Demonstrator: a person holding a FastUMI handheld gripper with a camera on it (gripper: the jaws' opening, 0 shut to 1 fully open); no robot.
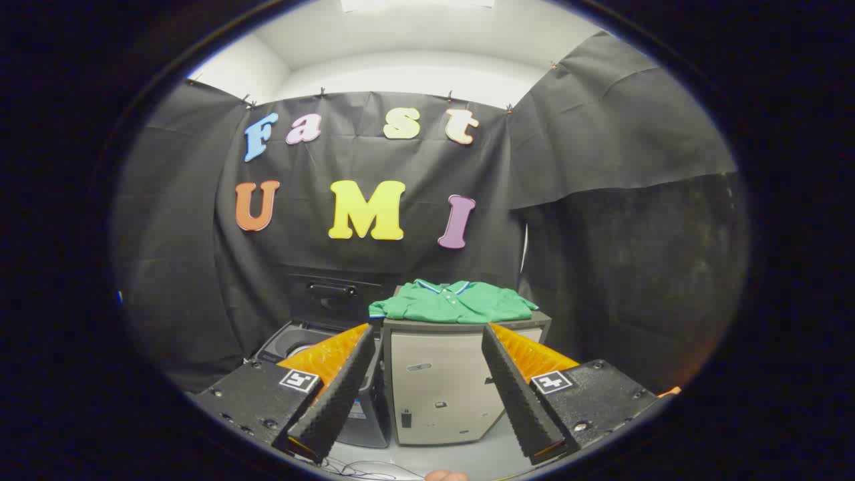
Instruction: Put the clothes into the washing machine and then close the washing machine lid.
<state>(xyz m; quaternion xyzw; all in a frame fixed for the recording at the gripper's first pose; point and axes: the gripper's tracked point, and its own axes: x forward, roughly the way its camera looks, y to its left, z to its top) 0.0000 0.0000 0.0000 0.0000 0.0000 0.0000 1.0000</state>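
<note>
Tongs (427, 394) agape (washer (300, 337) lid up)

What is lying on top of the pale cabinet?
A folded green polo shirt lies on the pale cabinet, covering most of its top, so anything beneath the shirt is hidden. The tongs are open, short of it, holding nothing.

A pale box-shaped cabinet (437, 384) stands on the light floor (467, 457), and a folded green shirt (454, 302) lies flat on its top. Right beside it, on the same floor, stands the dark washing machine (300, 341) with its lid (330, 294) up. Thin wires (364, 469) lie on the floor near the front.
</note>
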